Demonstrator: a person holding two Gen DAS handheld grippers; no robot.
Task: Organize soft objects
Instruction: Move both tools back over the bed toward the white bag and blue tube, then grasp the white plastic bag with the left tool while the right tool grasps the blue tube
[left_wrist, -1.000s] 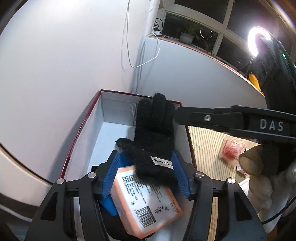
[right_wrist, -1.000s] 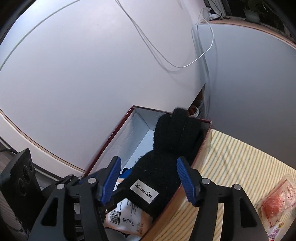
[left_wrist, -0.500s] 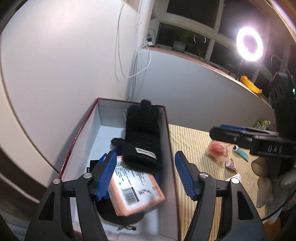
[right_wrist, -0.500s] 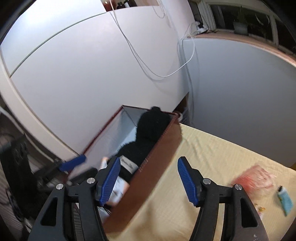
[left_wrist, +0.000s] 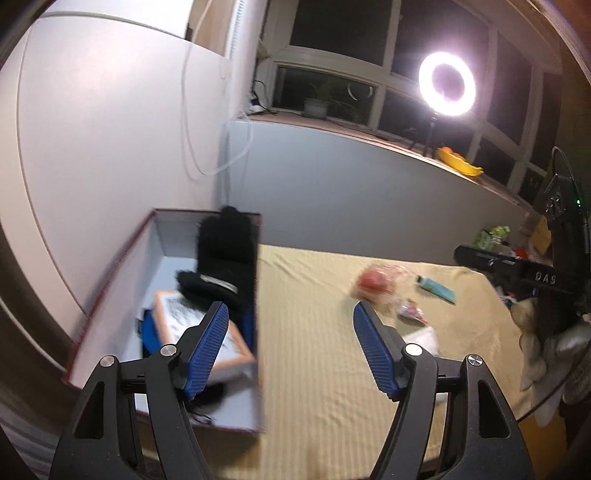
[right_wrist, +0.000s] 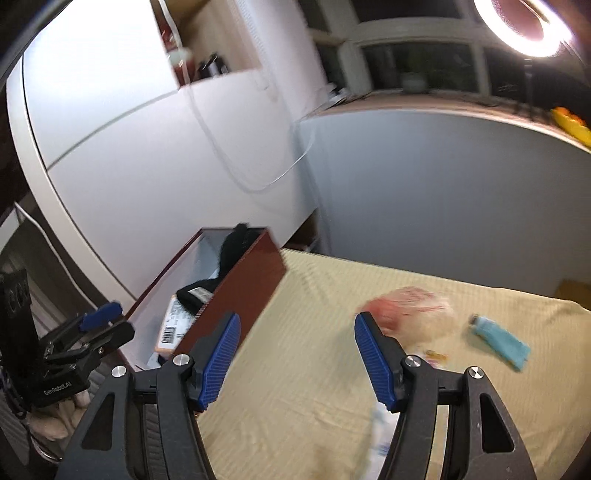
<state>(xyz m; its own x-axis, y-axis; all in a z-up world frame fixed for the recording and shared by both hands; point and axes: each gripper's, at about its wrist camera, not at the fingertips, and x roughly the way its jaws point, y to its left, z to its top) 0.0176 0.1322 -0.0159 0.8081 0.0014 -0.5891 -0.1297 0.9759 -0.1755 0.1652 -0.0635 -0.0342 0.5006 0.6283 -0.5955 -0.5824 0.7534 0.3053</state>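
Yellow striped cloth (left_wrist: 325, 354) covered the table beneath white walls, with a glowing ring light (left_wrist: 447, 84) at two o'clock before dark windows. At nine o'clock on the cloth sat a dark red cardboard box (left_wrist: 110, 291) with a white interior, holding a black knit glove (left_wrist: 221, 258) that leaned on the far wall, over an orange-edged labelled packet (left_wrist: 232, 347). A pink-and-red plastic bag (right_wrist: 406, 314) and a light blue tube (right_wrist: 498, 339) lay at one o'clock, well apart from the box. The left gripper (left_wrist: 291, 343) and right gripper (right_wrist: 295, 354) hung above the cloth, blue pads spread wide, holding nothing.
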